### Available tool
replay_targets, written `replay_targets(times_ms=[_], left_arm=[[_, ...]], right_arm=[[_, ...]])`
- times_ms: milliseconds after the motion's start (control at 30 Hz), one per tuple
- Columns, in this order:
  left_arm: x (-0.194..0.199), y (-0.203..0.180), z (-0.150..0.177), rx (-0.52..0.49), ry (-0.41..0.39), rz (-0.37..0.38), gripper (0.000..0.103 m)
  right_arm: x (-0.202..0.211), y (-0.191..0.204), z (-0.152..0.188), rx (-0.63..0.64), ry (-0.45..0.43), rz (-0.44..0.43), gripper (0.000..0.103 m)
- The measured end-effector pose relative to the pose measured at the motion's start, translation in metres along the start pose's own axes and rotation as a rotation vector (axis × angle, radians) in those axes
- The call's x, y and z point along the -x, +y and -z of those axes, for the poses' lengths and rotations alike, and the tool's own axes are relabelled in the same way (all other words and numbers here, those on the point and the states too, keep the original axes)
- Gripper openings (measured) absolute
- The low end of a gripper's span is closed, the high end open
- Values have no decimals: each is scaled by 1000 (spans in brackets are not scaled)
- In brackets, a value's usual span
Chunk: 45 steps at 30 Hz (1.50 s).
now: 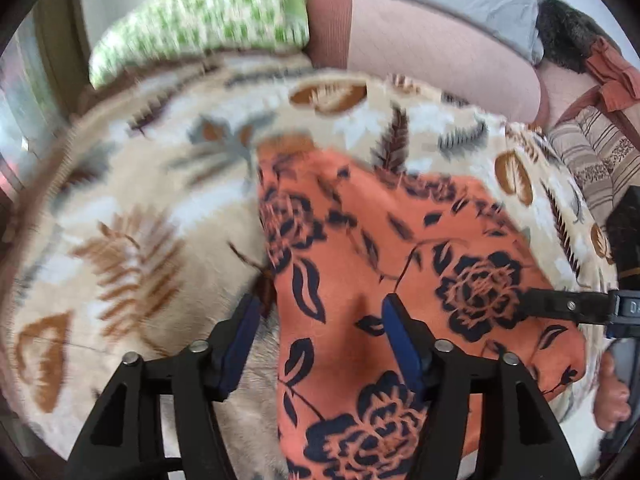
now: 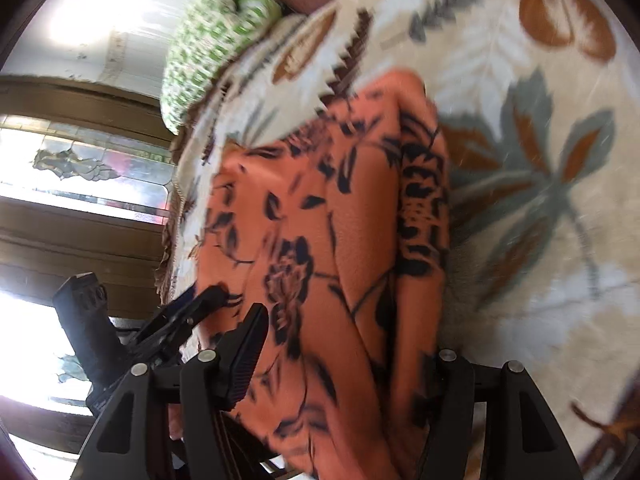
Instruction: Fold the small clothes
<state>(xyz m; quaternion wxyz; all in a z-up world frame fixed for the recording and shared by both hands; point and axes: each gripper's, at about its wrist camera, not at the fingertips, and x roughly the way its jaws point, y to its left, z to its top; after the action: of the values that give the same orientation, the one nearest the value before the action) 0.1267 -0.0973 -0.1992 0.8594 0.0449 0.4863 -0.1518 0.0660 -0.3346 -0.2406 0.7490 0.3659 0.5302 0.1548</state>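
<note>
Hovering claws [image 1: 320, 312] seemingly open over garment [image 1: 400, 280]

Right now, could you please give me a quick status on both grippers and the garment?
Left gripper open, fingers straddling the orange black-flowered garment's edge. Right gripper open over the same cloth. Garment bunched on the leaf-patterned cream blanket. Nothing in the way.

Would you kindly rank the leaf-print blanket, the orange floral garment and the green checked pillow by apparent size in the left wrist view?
1. Leaf-print blanket
2. Orange floral garment, though nearness to the camera enlarges it
3. Green checked pillow
</note>
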Motion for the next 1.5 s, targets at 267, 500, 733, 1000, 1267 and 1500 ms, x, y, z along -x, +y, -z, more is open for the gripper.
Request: replay_targets(times_ms=[267, 500, 733, 1000, 1267, 1500], left_arm=[[97, -26, 4, -89, -230, -161, 79], [170, -39, 7, -112, -372, -223, 86], [212, -45, 11, -99, -446, -253, 88], [232, -46, 16, -91, -473, -287, 88], [247, -33, 20, -45, -505, -329, 92], [255, -22, 21, -2, -523, -339, 93]], right_arm=[[85, 44, 40, 138, -161, 74, 67], [133, 107, 71, 247, -301, 51, 67], [173, 154, 108, 346, -459, 143, 67], [192, 190, 140, 454, -578, 257, 67], [186, 211, 153, 502, -611, 316, 67], [178, 225, 159, 522, -642, 375, 67]])
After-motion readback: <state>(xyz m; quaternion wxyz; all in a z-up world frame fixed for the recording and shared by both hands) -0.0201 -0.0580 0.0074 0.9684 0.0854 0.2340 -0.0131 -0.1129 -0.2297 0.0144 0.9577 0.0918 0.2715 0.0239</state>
